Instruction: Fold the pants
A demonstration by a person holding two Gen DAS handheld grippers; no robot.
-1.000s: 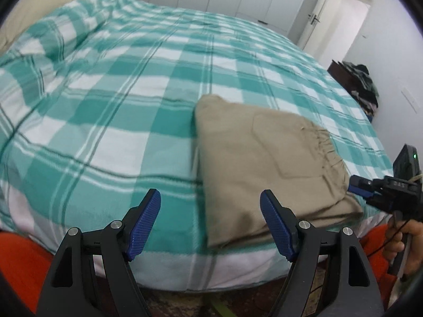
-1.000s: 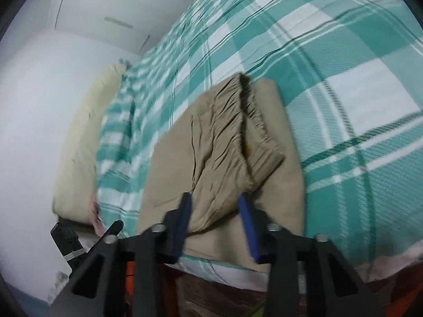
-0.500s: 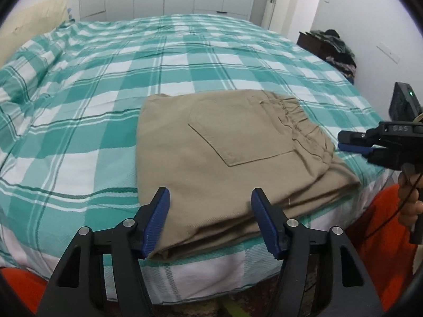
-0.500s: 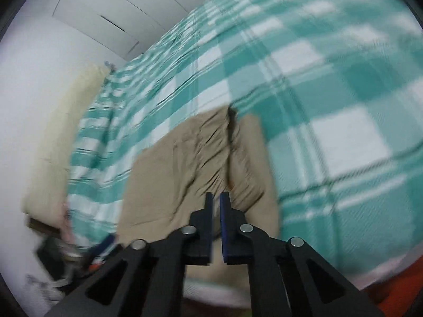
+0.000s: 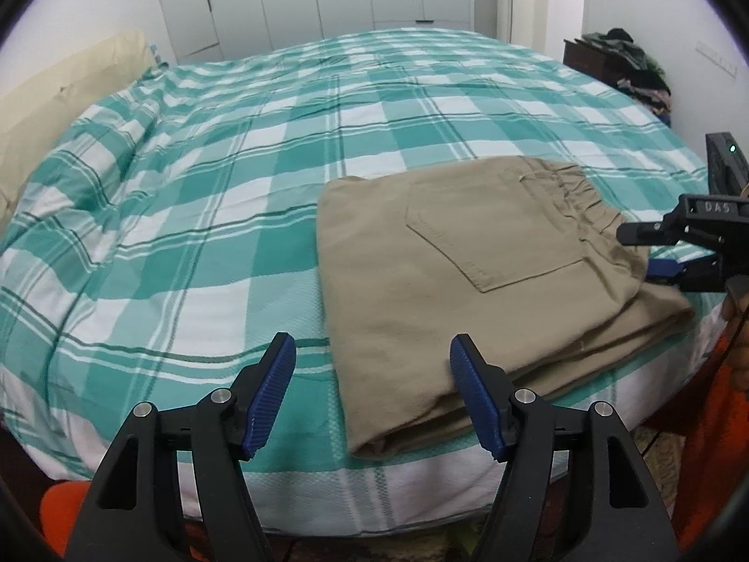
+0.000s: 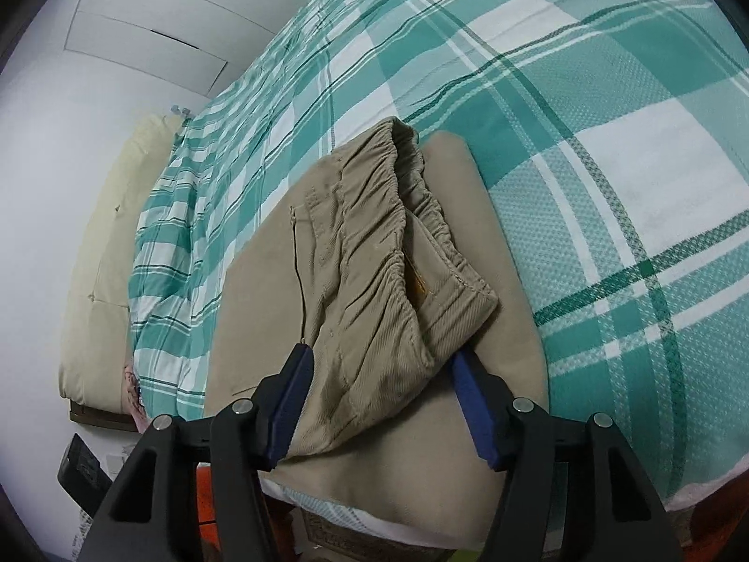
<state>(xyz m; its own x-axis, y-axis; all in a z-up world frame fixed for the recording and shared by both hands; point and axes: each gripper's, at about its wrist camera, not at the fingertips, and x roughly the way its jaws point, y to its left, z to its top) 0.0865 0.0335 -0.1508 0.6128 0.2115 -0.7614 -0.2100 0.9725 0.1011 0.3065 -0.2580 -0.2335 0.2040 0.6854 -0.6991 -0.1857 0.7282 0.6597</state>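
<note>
**Folded pants at near bed edge: both grippers released, waistband layer straddled**

Pants lying folded into a compact rectangle on the checked bedspread, close to the near edge of the bed. Back pocket facing up; elastic waistband at the right end, its upper layer lying on a wider flat layer beneath.

Left gripper: released, holding nothing. Poised off the near left corner of the stack; right finger overlapping the near fold edge in view, left finger over bare bedspread. Contact with the cloth not determinable.

Right gripper: spread wide, nothing clamped. Fingers standing either side of the near corner of the waistband layer. Cloth between the pads, not pinched.

Assessment: fold appears nearly complete; remaining step judged to be either a last fold or squaring of the stack.

Recommended handling for a further fold:
- Slide the lower finger under all layers before closing, not just the top one.
- Take both near corners at matching depth.
- Lift low and carry across evenly to keep layers from sliding apart.
- Watch the gathered elastic, likely to bunch and skew the edge.

Recommended handling for release only: withdraw straight back, clear of the cloth.
</note>
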